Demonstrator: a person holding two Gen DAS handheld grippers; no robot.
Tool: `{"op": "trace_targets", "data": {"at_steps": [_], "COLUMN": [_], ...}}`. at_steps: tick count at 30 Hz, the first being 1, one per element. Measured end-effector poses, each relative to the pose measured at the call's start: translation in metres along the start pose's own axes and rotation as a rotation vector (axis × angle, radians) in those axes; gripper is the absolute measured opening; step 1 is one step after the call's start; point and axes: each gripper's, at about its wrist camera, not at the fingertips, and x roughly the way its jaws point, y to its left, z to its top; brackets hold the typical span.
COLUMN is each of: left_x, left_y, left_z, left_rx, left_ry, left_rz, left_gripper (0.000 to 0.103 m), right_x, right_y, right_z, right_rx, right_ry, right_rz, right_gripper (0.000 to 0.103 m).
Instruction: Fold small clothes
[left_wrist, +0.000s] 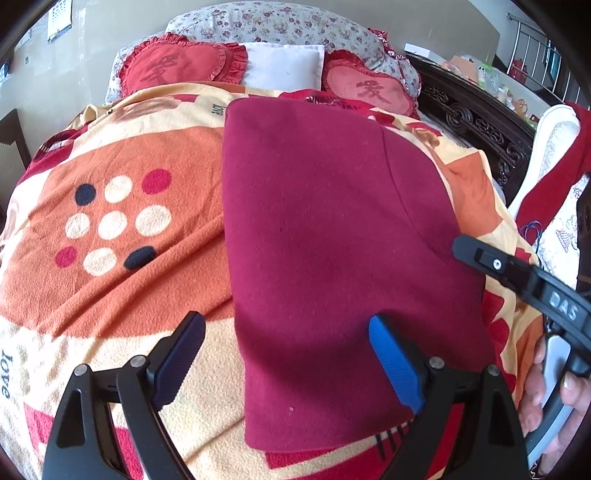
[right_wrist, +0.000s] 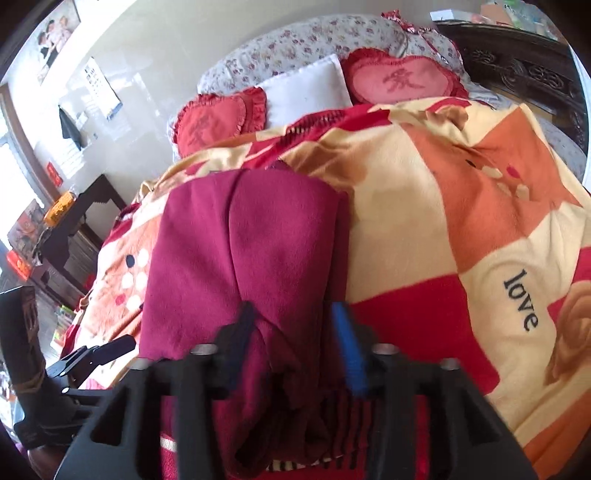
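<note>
Your right gripper (right_wrist: 291, 332) is pinching a bunched fold of the maroon garment (left_wrist: 332, 240), hiding its near edge; your left gripper (left_wrist: 284, 354) is hanging wide open, empty, over the bed's blanket (left_wrist: 110, 295).

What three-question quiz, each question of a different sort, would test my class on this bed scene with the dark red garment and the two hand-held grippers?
1. True or false: the left gripper is clamped on a heart-shaped red cushion.
2. Multiple choice: what does the dark red fleece garment lie on?
A. an orange, cream and red patterned blanket
B. a bare wooden table
C. a white tiled floor
3. Fill in: the ___ gripper has the garment's fabric bunched between its fingers.

Key
1. False: its jaws stand wide open over the garment's near edge.
2. A
3. right gripper
</note>
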Motion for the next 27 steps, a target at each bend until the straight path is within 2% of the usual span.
{"op": "trace_targets", "data": {"at_steps": [1,6,9,12,15,22,25,27], "left_x": [0.001,0.005,0.011,0.020,0.032,0.053,0.062,0.066], "left_y": [0.001,0.005,0.009,0.016,0.020,0.017,0.017,0.018], "left_z": [0.002,0.010,0.016,0.022,0.026,0.035,0.036,0.037], "left_rx": [0.002,-0.006,-0.015,-0.034,-0.046,-0.049,-0.067,-0.081], "left_ry": [0.001,0.001,0.010,0.026,0.049,0.092,0.111,0.124], "left_rz": [-0.004,-0.035,-0.062,-0.099,-0.126,-0.185,-0.218,-0.227], "left_gripper": [0.093,0.095,0.096,0.096,0.099,0.103,0.103,0.103], "right_x": [0.002,0.013,0.022,0.035,0.045,0.060,0.065,0.069], "right_y": [-0.003,-0.020,-0.027,-0.034,-0.041,-0.040,-0.035,-0.029], "right_z": [0.000,0.001,0.000,0.001,0.005,0.012,0.012,0.012], "right_rx": [0.005,0.081,0.112,0.132,0.158,0.131,0.118,0.099], "right_ry": [0.006,0.042,0.049,0.085,0.089,0.083,0.093,0.105], "right_rz": [0.013,0.072,0.118,0.134,0.188,0.221,0.235,0.255], "right_gripper": [0.041,0.042,0.049,0.050,0.052,0.060,0.060,0.048]}}
